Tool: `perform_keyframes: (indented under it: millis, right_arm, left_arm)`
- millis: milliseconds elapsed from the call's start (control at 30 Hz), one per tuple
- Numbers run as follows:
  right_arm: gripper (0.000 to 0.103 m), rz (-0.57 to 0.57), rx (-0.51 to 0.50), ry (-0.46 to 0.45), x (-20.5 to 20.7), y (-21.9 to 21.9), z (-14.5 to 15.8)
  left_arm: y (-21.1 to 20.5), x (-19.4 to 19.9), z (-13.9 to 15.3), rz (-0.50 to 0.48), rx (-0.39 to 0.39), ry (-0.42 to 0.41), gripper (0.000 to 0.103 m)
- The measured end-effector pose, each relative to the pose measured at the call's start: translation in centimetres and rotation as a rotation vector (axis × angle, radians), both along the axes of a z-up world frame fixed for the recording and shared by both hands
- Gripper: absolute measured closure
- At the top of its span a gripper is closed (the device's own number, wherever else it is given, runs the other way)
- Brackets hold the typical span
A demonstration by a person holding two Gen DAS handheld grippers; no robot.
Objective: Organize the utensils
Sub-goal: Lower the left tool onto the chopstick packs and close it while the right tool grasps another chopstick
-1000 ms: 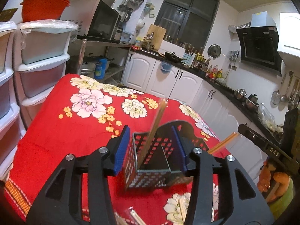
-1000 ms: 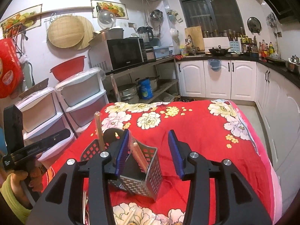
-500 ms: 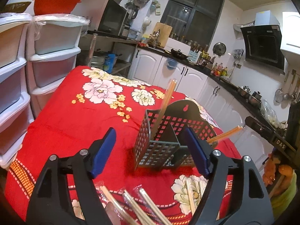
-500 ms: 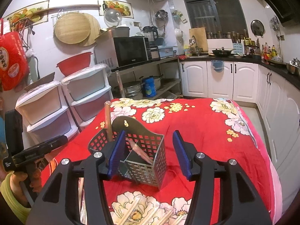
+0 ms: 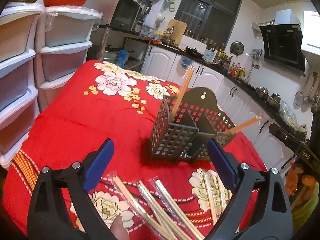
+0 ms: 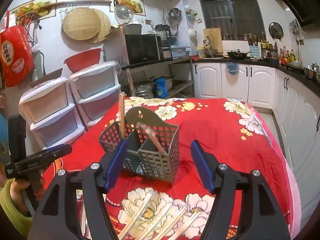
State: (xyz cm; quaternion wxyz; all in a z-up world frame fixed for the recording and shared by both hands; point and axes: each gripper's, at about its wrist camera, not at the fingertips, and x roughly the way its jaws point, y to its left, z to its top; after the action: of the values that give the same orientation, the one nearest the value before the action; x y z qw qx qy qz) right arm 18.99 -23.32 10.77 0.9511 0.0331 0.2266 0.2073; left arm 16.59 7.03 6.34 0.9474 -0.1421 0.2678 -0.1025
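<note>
A grey perforated utensil holder [image 5: 184, 128] [image 6: 148, 148] stands on the red flowered tablecloth [image 5: 80, 120] [image 6: 230, 140]. Wrapped chopsticks stand in its left compartment [image 5: 183, 90] [image 6: 121, 116], and another pair leans out of its right compartment [image 5: 243, 124] [image 6: 153, 138]. Several wrapped chopstick pairs [image 5: 160, 206] [image 6: 156, 218] lie on the cloth at the near edge. My left gripper [image 5: 160, 164] is open and empty, above the loose chopsticks. My right gripper [image 6: 158, 166] is open and empty, just in front of the holder.
White plastic drawer units [image 5: 30, 60] [image 6: 66, 108] stand left of the table. White kitchen cabinets [image 6: 260, 84] and a dark counter run along the back and right. The other hand's gripper handle shows at the edge [image 6: 36, 162] [image 5: 296, 144].
Both grippers have pulled back from the holder toward the near edge and opened wider. The loose wrapped chopsticks have come into view below them.
</note>
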Motion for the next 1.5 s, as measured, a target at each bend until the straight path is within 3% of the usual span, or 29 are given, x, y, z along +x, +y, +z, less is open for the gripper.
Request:
perform_keyframes:
  millis: [800, 933, 1167, 1500]
  right_arm:
    - [0.037, 0.046, -0.089, 0.152, -1.4, 2.7, -6.5]
    - [0.037, 0.055, -0.099, 0.17, -1.3, 3.4, -7.4]
    - [0.037, 0.062, -0.118, 0.203, -1.1, 4.5, -8.9]
    - [0.037, 0.056, -0.149, 0.247, 0.1, 5.8, -10.7]
  left_arm:
    - [3.4, -2.0, -5.7, 0.032, -0.088, 0.16, 0.015]
    - [3.5, -2.1, -6.5, 0.023, -0.099, 0.183, 0.021]
    - [3.1, -1.8, -8.2, -0.013, -0.144, 0.252, 0.046]
    - [3.5, 0.0, -10.4, -0.012, -0.209, 0.337, 0.067]
